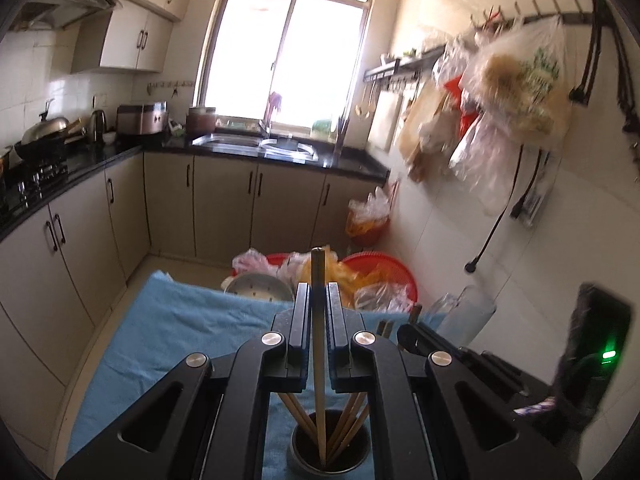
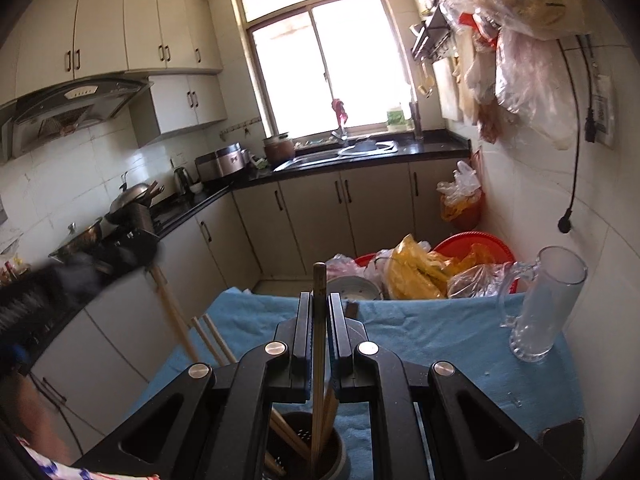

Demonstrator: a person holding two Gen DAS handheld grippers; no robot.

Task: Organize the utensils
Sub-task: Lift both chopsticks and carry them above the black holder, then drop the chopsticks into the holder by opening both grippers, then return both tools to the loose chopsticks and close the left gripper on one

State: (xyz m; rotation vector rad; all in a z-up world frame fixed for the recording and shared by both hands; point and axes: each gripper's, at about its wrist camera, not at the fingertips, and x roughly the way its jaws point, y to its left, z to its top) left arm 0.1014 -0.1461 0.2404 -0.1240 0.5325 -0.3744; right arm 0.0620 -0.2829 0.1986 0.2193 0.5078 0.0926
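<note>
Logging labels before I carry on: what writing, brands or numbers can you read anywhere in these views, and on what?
None can be read.
Green print on the hanging plastic bag: blurred.
White wall notice beside the black cable: too small.
Range hood panel: marks only, too small.

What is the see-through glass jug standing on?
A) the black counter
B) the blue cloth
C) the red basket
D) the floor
B: in the right wrist view the jug stands upright on the blue cloth, near its right edge by the wall.
</note>
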